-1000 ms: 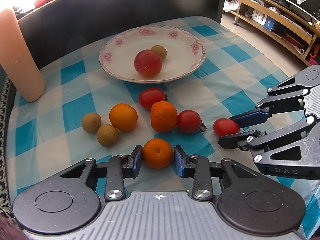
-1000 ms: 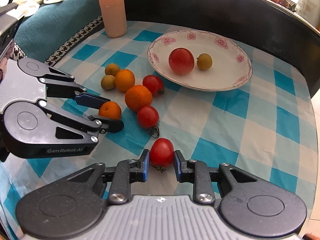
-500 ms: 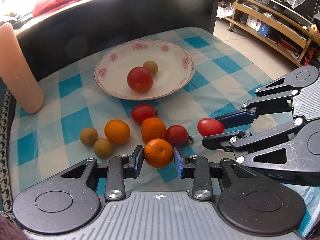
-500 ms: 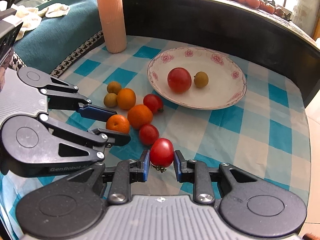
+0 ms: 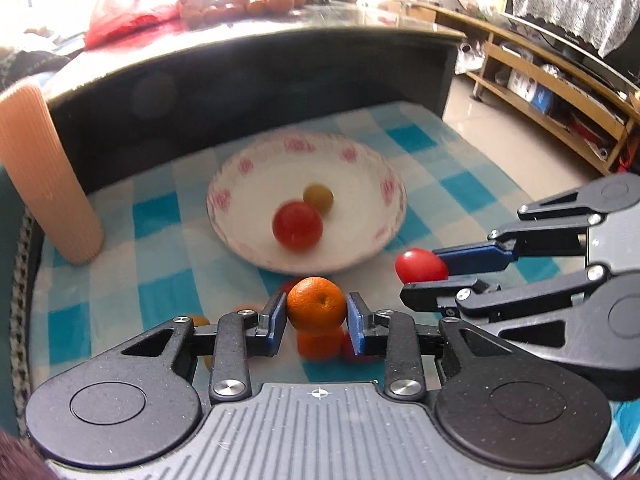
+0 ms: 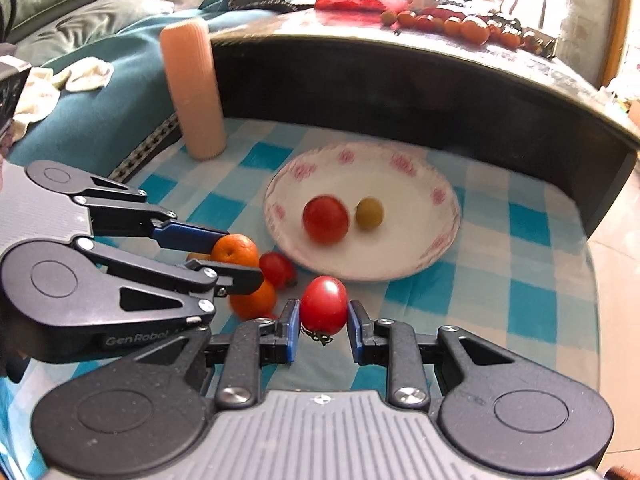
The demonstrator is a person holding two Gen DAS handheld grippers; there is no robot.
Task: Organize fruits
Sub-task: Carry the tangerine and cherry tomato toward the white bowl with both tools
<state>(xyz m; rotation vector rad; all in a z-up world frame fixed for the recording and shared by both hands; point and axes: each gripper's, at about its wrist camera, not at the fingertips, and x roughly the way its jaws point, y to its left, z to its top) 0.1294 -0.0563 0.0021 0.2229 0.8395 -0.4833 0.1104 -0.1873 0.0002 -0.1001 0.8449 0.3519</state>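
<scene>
Orange (image 5: 316, 303) and red tomato (image 6: 324, 311) held aloft near floral plate (image 5: 384, 216).

Blown-out window glare behind, motion-blurred tabletop, fisheye bending at the edges.

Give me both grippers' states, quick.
Left gripper: shut on the small round orange mandarin, lifted.
Right gripper: shut on the glossy red tomato, lifted.

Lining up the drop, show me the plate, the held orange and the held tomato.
plate (image 5: 384, 184), left wrist view, bare right rim.
orange (image 5: 316, 303), left wrist view, front face.
tomato (image 6: 324, 310), right wrist view, front face.
</scene>
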